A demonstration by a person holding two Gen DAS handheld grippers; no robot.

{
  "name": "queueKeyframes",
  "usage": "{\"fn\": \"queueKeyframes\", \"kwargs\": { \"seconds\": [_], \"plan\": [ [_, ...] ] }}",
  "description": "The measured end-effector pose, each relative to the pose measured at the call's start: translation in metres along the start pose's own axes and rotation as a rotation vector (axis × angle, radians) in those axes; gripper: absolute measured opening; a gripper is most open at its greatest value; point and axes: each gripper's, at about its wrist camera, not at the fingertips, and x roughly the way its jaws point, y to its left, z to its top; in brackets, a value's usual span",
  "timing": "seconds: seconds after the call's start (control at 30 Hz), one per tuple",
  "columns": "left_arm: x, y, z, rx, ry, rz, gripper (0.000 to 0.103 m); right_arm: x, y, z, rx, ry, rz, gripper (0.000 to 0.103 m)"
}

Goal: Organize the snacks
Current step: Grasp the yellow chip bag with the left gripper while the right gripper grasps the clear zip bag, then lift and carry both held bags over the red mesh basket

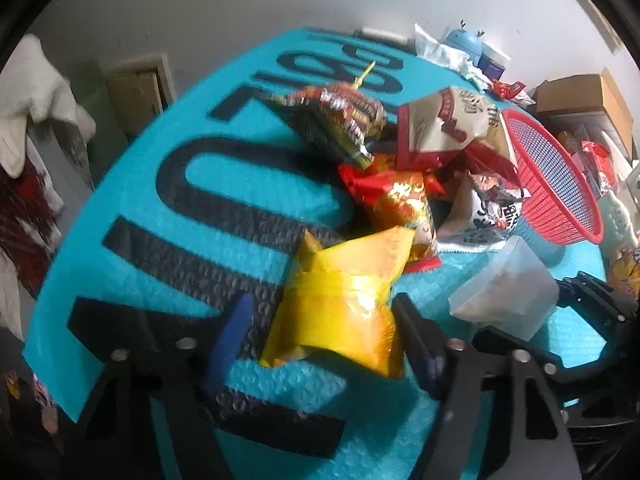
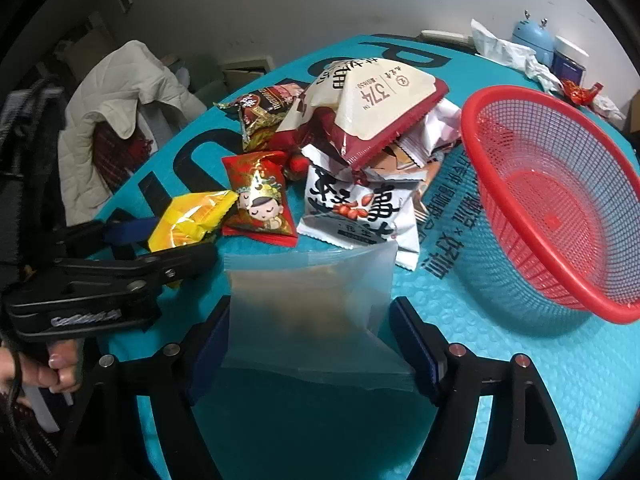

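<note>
Both tongs (image 1: 320,320) (image 2: 310,334) pinch packets: L shiny yellow (image 1: 340,312); R frosted, translucent (image 2: 308,308).

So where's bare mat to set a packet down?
Bare mat runs in front of the basket, right of the clear bag; also left of the yellow packet. The basket is empty. The snack pile is crowded.
</note>
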Motion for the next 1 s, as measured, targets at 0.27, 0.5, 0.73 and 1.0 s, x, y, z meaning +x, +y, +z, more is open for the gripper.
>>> {"fn": "queueKeyframes", "kwargs": {
  "seconds": [0.27, 0.5, 0.73, 1.0],
  "plan": [
    [-0.005, -0.003, -0.005, 0.016, -0.023, -0.014, 0.043, -0.008, -0.002, -0.004, 0.000, -0.026, 0.005, 0.073],
    [-0.019, -0.010, -0.012, 0.023, -0.038, -0.033, 0.042, -0.020, 0.001, -0.011, -0.010, -0.057, 0.019, 0.072],
    [-0.033, -0.021, -0.022, 0.047, -0.060, -0.037, 0.041, -0.038, 0.001, -0.020, 0.004, -0.099, 0.019, 0.071],
    [-0.049, -0.045, -0.033, 0.095, -0.085, -0.080, 0.041, -0.064, -0.004, -0.037, 0.033, -0.148, 0.006, 0.071]
  ]
}}
